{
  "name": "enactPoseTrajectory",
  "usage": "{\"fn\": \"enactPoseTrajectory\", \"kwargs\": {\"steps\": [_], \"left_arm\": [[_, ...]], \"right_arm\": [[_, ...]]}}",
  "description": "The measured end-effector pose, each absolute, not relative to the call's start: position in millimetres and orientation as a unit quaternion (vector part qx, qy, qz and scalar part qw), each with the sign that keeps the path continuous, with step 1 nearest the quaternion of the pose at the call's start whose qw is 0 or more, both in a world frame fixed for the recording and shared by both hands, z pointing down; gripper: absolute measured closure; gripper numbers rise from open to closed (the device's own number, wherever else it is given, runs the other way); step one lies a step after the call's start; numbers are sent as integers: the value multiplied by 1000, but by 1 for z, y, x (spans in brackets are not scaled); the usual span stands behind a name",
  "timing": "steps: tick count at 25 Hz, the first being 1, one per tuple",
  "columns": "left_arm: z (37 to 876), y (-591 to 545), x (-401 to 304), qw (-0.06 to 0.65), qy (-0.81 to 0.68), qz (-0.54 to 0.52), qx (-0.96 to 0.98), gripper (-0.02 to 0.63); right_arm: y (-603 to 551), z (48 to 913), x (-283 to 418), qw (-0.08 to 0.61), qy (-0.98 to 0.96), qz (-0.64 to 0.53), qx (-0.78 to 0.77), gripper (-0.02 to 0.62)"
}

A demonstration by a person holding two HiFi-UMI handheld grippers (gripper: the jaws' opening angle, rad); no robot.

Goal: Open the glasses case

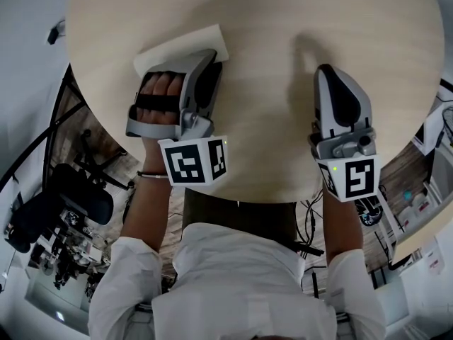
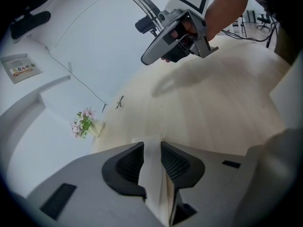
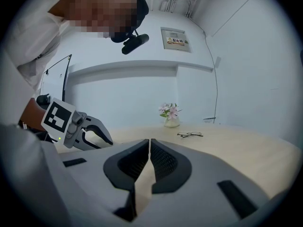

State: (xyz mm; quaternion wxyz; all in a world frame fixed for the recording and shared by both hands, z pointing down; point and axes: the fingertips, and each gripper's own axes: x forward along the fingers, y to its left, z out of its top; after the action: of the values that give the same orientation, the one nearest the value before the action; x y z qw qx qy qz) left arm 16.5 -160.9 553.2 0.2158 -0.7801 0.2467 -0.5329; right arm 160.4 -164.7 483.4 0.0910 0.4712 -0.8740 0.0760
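**Case held at 1 edge, nothing opened yet**

The glasses case (image 1: 185, 42) lies flat and pale on the round table (image 1: 283, 13), toward its far left in the head view. Its near part is hidden under the left gripper (image 1: 211, 57). That gripper's jaws stand fairly wide with the case's edge between them, and the pads appear to bear on it from both sides. The right gripper (image 1: 331, 73) hangs over bare wood well to the right of the case and touches nothing. Its jaws are drawn almost together, with only table showing in the slit.

I judge the task to be at its start. 1 hold is taken, but no flap or lid is seen lifted, and the second gripper is not yet at the case. What is left is to bring it across, take the free flap and part the 2 sides.

Only the head view gives the layout: both grippers, the case's outline, and the gap between the case and the right gripper. Only the left gripper view shows the case inside the jaws, where a fold line suggests 2 layers. The right gripper view shows plainly a pair of spectacles (image 3: 190, 135) lying on the table near a small flower vase (image 3: 170, 116) by the wall, and the case does not show there
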Motion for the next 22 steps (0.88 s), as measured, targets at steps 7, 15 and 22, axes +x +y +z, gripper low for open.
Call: {"fn": "enactPoseTrajectory", "kwargs": {"steps": [7,15,22], "left_arm": [[551,-157,18,205,242,-531,-786,509],[535,-163,17,209,247,-521,-790,553],[511,-180,15,211,254,-505,-798,583]], "right_arm": [[-157,484,152,90,-878,82,463,566],[-156,484,147,89,-878,83,462,568],[-160,476,155,85,-872,78,476,568]]}}
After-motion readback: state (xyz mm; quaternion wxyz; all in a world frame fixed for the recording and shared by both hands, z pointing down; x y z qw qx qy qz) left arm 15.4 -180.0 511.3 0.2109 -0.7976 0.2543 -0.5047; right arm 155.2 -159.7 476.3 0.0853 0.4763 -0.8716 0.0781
